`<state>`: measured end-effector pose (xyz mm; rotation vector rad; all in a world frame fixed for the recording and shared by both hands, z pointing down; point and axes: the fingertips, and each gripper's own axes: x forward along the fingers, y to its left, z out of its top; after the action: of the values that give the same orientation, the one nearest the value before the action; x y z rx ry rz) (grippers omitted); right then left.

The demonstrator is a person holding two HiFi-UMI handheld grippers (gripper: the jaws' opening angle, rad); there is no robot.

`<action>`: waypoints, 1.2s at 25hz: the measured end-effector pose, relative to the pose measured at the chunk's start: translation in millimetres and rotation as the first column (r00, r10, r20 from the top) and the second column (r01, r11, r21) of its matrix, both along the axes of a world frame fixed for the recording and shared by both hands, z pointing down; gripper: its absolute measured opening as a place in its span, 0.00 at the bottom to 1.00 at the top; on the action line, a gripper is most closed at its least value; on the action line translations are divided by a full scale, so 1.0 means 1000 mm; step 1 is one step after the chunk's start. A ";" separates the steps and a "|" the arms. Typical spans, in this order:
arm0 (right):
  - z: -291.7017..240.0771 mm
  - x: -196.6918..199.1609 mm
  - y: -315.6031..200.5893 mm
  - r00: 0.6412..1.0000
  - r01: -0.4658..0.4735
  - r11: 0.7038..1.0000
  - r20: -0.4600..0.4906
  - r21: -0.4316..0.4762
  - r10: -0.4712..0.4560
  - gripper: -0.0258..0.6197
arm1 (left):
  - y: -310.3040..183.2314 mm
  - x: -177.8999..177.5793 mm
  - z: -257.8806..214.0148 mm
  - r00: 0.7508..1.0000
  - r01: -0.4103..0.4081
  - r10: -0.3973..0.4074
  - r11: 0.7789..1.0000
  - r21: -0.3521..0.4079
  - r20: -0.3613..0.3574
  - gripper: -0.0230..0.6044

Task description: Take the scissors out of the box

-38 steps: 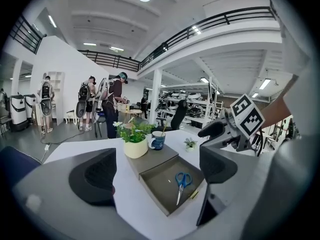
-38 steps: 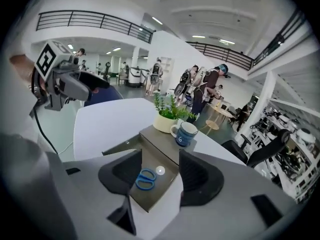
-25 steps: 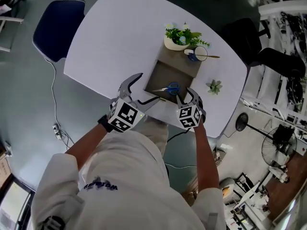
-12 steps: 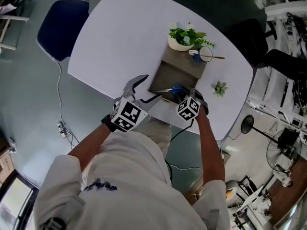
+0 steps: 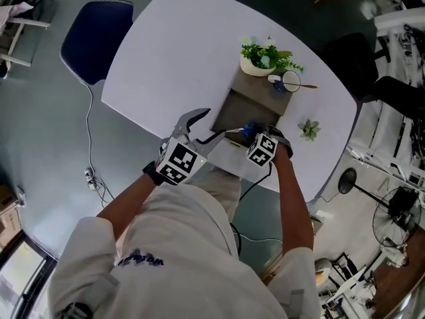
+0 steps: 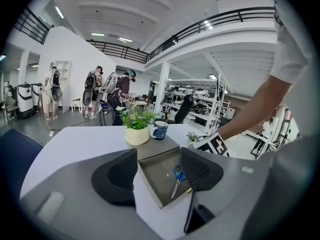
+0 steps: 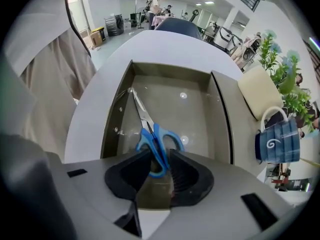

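The scissors (image 7: 152, 134) lay in the box (image 7: 220, 119) straight below the right gripper (image 7: 160, 156), whose narrow jaws had just been closing onto the blue handle. The left gripper (image 6: 159, 156), half wide and also closing, straddled the box's near corner.

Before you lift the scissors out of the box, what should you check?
1. Scissors handle sits between the pads of the right gripper, jaws just closing: ok.
2. Grip tight on the handle: cannot tell.
3. Blades lying free, nothing on them: ok.
4. Left gripper straddles the near corner of the box, jaws just closing; box held firm: cannot tell.
5. Mug and plant pot away from the right gripper: ok.
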<state>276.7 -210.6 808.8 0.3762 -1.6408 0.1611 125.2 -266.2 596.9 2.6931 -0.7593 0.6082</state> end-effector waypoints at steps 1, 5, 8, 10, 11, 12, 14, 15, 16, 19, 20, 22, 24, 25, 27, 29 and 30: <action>0.001 0.000 0.001 1.000 0.001 1.000 0.000 -0.007 -0.001 0.22 | 0.000 0.000 0.000 1.000 0.000 0.000 1.000 0.001 0.001 0.46; 0.006 -0.003 0.005 0.997 0.052 0.998 -0.054 -0.037 -0.054 0.17 | -0.007 -0.005 0.000 0.999 0.053 -0.053 0.999 0.002 -0.007 0.10; 0.008 -0.008 0.006 0.983 0.123 0.991 -0.129 -0.054 -0.129 0.16 | -0.011 -0.008 0.008 0.993 0.116 -0.116 0.992 -0.045 -0.012 0.04; 0.008 -0.008 0.005 0.987 0.087 0.994 -0.129 -0.065 -0.095 0.17 | -0.009 -0.004 0.009 0.993 0.115 -0.116 0.992 -0.057 -0.018 0.04; 0.007 -0.007 0.004 0.991 0.058 0.996 -0.119 -0.068 -0.066 0.17 | -0.007 -0.001 0.009 0.994 0.106 -0.108 0.993 -0.056 -0.018 0.04; 0.007 -0.007 0.003 0.993 0.035 0.997 -0.108 -0.066 -0.042 0.16 | -0.005 0.002 0.009 0.995 0.097 -0.098 0.994 -0.056 -0.015 0.04; 0.006 -0.007 0.003 0.996 0.009 0.998 -0.090 -0.056 -0.014 0.16 | 0.000 0.006 0.011 0.997 0.081 -0.082 0.995 -0.059 -0.009 0.04; 0.006 -0.006 0.004 0.996 0.000 0.999 -0.086 -0.050 -0.004 0.16 | 0.001 0.007 0.012 0.997 0.077 -0.078 0.995 -0.062 -0.006 0.04; 0.006 -0.006 0.004 0.996 -0.008 0.999 -0.085 -0.044 0.004 0.16 | 0.003 0.007 0.013 0.997 0.075 -0.075 0.995 -0.066 -0.003 0.04; 0.004 -0.005 0.004 0.996 -0.027 0.999 -0.081 -0.018 0.025 0.16 | 0.005 0.008 0.015 0.998 0.070 -0.070 0.995 -0.072 0.006 0.04; 0.004 -0.005 0.004 0.996 -0.039 0.999 -0.076 -0.007 0.038 0.16 | 0.006 0.008 0.015 0.998 0.070 -0.070 0.995 -0.072 0.009 0.04; 0.003 -0.005 0.004 0.995 -0.070 0.998 -0.065 0.010 0.070 0.16 | 0.007 0.007 0.014 0.998 0.070 -0.069 0.995 -0.072 0.013 0.04; 0.003 -0.004 0.004 0.994 -0.092 0.996 -0.058 0.017 0.093 0.16 | 0.008 0.006 0.014 0.998 0.067 -0.066 0.995 -0.072 0.016 0.04; 0.003 -0.004 0.003 0.993 -0.101 0.995 -0.055 0.017 0.101 0.16 | 0.008 0.006 0.015 0.998 0.065 -0.064 0.995 -0.072 0.019 0.04; 0.003 -0.004 0.003 0.991 -0.123 0.992 -0.045 0.014 0.123 0.16 | 0.009 0.006 0.017 0.998 0.064 -0.063 0.995 -0.074 0.023 0.04; 0.003 -0.003 0.003 0.986 -0.164 0.986 -0.028 0.017 0.164 0.16 | 0.010 0.006 0.018 0.998 0.062 -0.060 0.995 -0.074 0.026 0.04; 0.003 -0.002 0.003 0.981 -0.192 0.981 -0.017 0.021 0.192 0.16 | 0.011 0.006 0.018 0.998 0.060 -0.058 0.996 -0.073 0.028 0.04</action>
<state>274.8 -208.0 811.7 0.5494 -1.5873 0.2866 130.9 -255.7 614.5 2.5910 -0.8046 0.6450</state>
